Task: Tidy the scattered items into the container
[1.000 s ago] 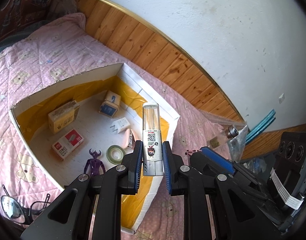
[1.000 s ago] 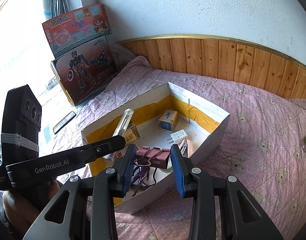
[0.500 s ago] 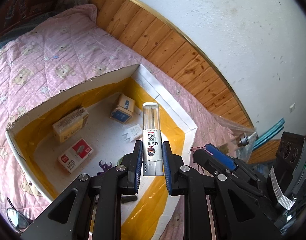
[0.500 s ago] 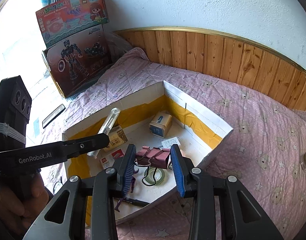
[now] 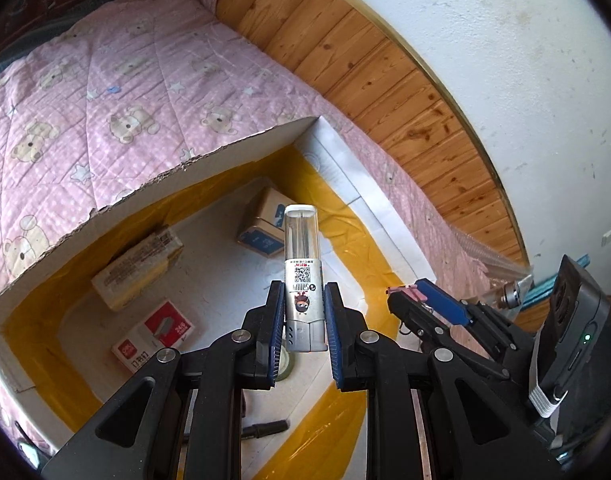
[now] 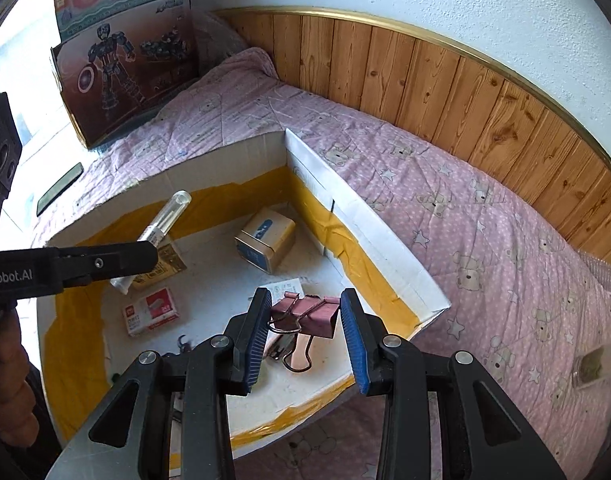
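Cardboard box [image 5: 233, 148], white outside with yellow tape lining its inner walls, lies open on the pink bear-print quilt [image 5: 105, 92] and sits below and ahead of both of your jaw pairs. Your left gripper [image 5: 304, 312] clamps a clear tube with a silver printed label [image 5: 302, 280]; the jaws stand narrow, pressed on the labelled lower part, and the clear end projects straight out past the fingertips over the box floor. Your right gripper [image 6: 306, 322] holds a pink binder clip [image 6: 311, 316] crosswise between its blue pads, at a middling gap, with the wire handles hanging toward the box floor. Ahead of the left jaws, inside the box, lie a blue-and-tan small box [image 5: 265, 220], a tan carton [image 5: 137, 264] to the left of it, and a red-and-white staple box [image 5: 153, 334] nearer the left finger. A roll of tape [image 5: 284, 364] shows just behind the left pad. In the right wrist view, the left gripper enters from the left of the jaws, and a paper slip [image 6: 283, 286] lies just beyond the clip.
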